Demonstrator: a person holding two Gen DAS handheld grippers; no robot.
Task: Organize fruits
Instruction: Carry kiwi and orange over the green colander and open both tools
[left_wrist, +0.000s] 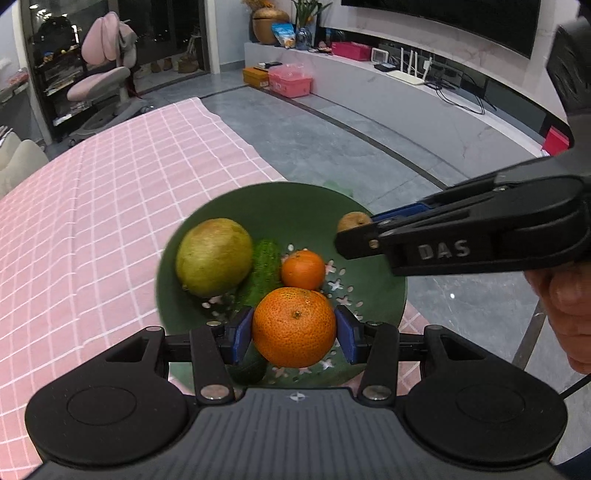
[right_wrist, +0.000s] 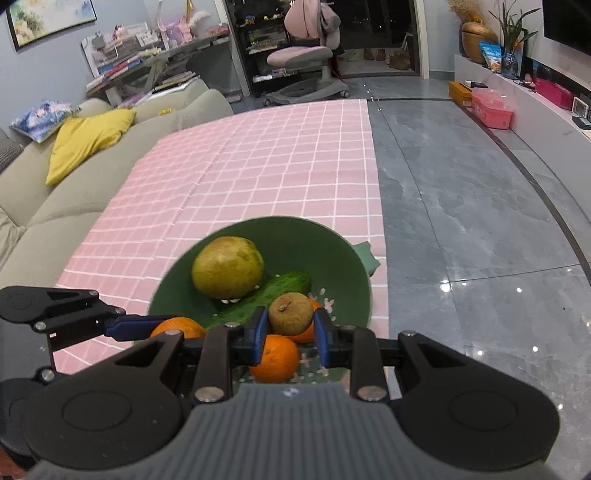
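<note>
Both grippers are gripping fruit over the green bowl (left_wrist: 384, 266) at the tabletop's (left_wrist: 110, 192) right edge.
The left gripper (left_wrist: 294, 332) is clamping a large orange (left_wrist: 294, 326) between its blue fingers (left_wrist: 242, 332); the right gripper (right_wrist: 290, 332) is clamping a small brown fruit (right_wrist: 290, 313). A yellow-green fruit (left_wrist: 213, 257), a cucumber (left_wrist: 264, 266) and a smaller orange (left_wrist: 303, 269) are lying in the bowl.

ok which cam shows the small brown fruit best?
Right wrist: the brown fruit sits centred between the right gripper pads, stem visible. Left wrist shows only a sliver of it behind that gripper's finger, above the green bowl.
</note>
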